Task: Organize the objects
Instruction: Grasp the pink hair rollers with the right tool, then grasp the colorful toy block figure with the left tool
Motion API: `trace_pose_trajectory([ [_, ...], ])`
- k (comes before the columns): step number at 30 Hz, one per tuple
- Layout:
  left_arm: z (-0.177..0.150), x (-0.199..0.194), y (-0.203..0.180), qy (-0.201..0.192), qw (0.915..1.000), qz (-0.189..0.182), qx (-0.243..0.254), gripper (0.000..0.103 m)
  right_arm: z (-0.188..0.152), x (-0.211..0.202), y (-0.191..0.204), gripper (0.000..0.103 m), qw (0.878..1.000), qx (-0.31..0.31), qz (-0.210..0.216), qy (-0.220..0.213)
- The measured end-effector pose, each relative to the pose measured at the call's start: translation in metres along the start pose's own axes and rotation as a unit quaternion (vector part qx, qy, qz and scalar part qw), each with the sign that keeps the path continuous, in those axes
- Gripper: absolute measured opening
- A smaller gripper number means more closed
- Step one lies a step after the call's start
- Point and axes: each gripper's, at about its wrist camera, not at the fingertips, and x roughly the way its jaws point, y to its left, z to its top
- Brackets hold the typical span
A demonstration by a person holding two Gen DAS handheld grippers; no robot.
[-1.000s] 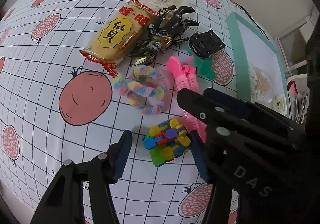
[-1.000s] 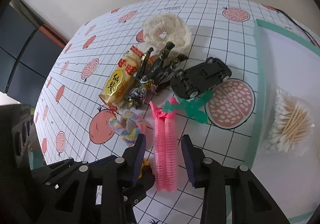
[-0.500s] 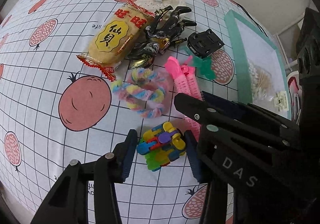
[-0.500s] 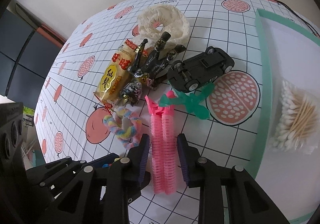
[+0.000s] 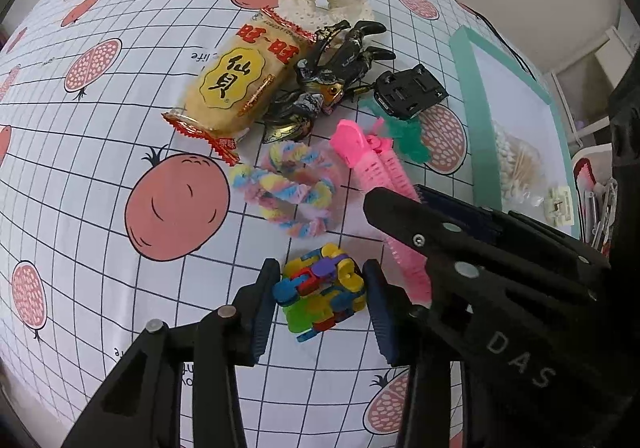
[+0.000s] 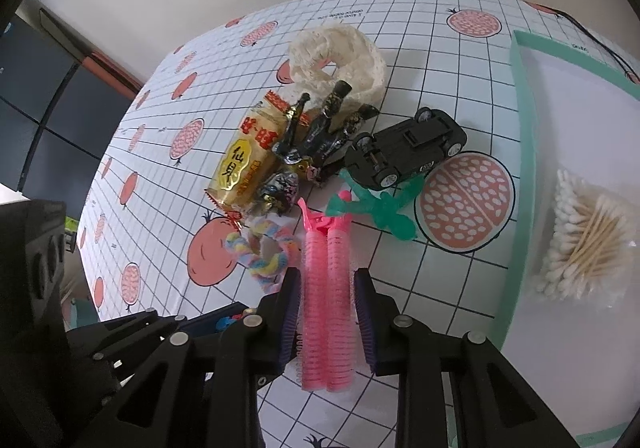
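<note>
Left wrist view: desk (image 5: 100,168) under a white grid cloth with red pomegranate prints; pale wall along the top edge, white furniture at far right. Lower centre: left tongs (image 5: 320,294), jaws narrowed around one multicolour plastic link-chain cube (image 5: 322,290), pads at or just off its sides; can't tell if contact is made. Right tongs (image 5: 394,198) cross in from the right and cover the lower end of one pink double-barrel hair roller clip (image 5: 372,164). Above the cube: one pastel twisted chenille ring (image 5: 288,188). Upper centre pile: one yellow rice-cracker packet (image 5: 240,88), one black-and-gold toy beetle (image 5: 332,76), one cream crochet scrunchie (image 5: 324,0), one black toy car (image 5: 410,92), one green translucent plastic figure (image 5: 408,142). Right: teal-rimmed white tray (image 5: 464,80) holding one bag of cotton swabs (image 5: 514,164).

Right wrist view: same cloth, wall on top, dark cabinet panels at upper left. Right tongs (image 6: 326,306) straddle the roller clip (image 6: 328,288), pads near both sides, thin gaps visible, not clamped. Left tongs body fills the lower left and hides most of the cube. Beyond: chenille ring (image 6: 262,252), packet (image 6: 244,164), beetle (image 6: 316,136), scrunchie (image 6: 344,56), car (image 6: 408,152) on its roof, wheels up, green figure (image 6: 380,208). Tray (image 6: 524,152) and swabs (image 6: 584,244) at right.
</note>
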Motion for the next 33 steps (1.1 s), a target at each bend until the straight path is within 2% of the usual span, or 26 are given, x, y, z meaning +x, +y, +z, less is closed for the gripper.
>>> trace_pose_trajectory([
  [11,-0.002,-0.011,0.004,-0.012,0.9998,0.018,-0.001,0.044,-0.002,-0.012,-0.01,0.029,1.0,0.013,0.0,0.005],
  [15,-0.002,-0.018,0.009,-0.022,0.9995,0.023,-0.001,0.044,-0.002,-0.021,-0.009,0.029,1.0,0.009,0.006,-0.009],
  [16,0.0,-0.017,0.001,-0.023,0.9994,0.026,-0.004,0.044,-0.001,-0.024,-0.008,0.029,1.0,0.008,0.01,-0.013],
  [25,0.0,-0.033,0.006,-0.045,0.9978,0.046,-0.019,0.044,0.0,-0.042,-0.006,0.029,0.997,0.016,0.057,-0.041],
  [29,0.003,-0.032,0.004,-0.048,0.9973,0.051,-0.021,0.044,0.002,-0.05,-0.007,0.029,0.997,0.024,0.053,-0.058],
  [33,0.006,-0.03,-0.002,-0.049,0.9972,0.055,-0.017,0.044,-0.001,-0.049,-0.022,0.029,0.997,0.045,0.044,-0.049],
])
